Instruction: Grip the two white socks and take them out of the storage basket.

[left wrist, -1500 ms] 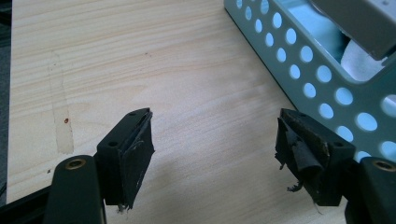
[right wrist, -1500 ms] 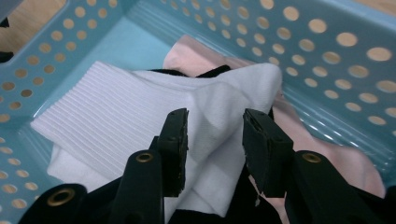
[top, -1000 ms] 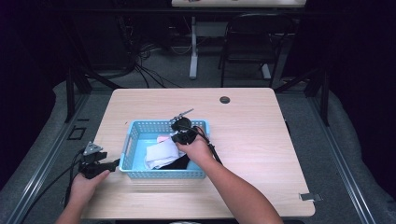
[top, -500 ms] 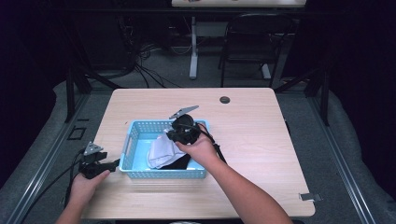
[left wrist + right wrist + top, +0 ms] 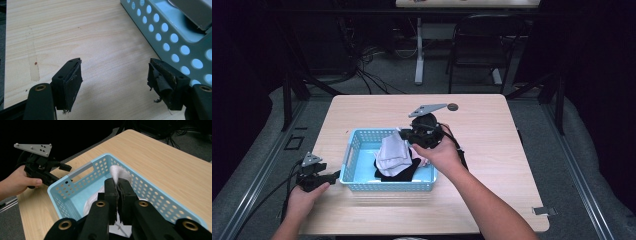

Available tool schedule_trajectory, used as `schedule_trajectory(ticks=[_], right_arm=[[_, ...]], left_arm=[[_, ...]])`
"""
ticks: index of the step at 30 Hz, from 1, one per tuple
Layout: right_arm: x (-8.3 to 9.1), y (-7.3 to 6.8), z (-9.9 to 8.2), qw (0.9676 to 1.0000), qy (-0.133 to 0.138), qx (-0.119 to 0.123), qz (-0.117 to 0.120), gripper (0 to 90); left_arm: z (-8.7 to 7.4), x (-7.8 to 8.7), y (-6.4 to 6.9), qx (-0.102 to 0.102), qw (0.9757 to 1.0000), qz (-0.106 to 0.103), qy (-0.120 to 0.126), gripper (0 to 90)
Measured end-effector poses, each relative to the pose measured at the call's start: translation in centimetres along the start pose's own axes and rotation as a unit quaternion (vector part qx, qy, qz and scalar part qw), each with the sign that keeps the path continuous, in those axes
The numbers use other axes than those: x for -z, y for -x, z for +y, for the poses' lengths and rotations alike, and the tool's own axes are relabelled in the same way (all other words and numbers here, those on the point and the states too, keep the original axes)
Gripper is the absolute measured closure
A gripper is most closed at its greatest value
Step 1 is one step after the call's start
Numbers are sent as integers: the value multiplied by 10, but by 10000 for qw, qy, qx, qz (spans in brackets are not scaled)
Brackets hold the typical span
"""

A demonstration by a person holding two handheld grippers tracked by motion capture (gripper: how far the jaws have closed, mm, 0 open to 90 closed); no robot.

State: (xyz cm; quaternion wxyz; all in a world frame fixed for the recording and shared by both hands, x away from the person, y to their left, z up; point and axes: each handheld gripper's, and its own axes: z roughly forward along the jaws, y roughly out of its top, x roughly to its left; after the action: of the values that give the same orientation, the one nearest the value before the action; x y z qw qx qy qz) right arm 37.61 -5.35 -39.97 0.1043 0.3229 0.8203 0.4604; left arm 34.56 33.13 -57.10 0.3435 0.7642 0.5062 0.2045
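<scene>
A light blue perforated basket sits on the wooden table and holds white and black cloth. My right gripper hovers over the basket's far right side, shut on a white cloth that hangs from it into the basket. In the right gripper view the jaws pinch the white cloth above the basket. A black cloth lies underneath. My left gripper rests on the table just left of the basket, open and empty, with the basket wall to its right.
A small dark round object lies near the table's far edge. A black chair and table legs stand beyond the table. Bare wood stretches right of the basket, and the left table edge is close to my left hand.
My right gripper has risen and moved slightly toward the far side, lifting the white cloth up out of the pile. The left gripper has stayed put.
</scene>
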Motion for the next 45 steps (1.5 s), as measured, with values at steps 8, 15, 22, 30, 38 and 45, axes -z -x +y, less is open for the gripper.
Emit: schedule_trajectory(ticks=[8,15,22,30,38,45], right_arm=[[36,8,-4,9997,194,-23,-145,865],[62,16,-9,9991,322,-101,-269,866],[94,26,-17,9974,510,-213,-471,866],[120,39,-33,9952,518,-376,-743,866],[117,48,-57,9950,374,-495,-787,866],[101,70,-88,9922,81,-899,-858,866]], left_arm=[[0,0,0,-8,10000,6,-20,273],[0,0,0,-11,10000,14,-29,273],[-1,0,0,-13,10000,20,-39,273],[-1,-1,1,-33,10000,37,-56,273],[-1,-1,1,-30,10000,43,-66,273],[-1,-1,1,-36,10000,46,-75,273]])
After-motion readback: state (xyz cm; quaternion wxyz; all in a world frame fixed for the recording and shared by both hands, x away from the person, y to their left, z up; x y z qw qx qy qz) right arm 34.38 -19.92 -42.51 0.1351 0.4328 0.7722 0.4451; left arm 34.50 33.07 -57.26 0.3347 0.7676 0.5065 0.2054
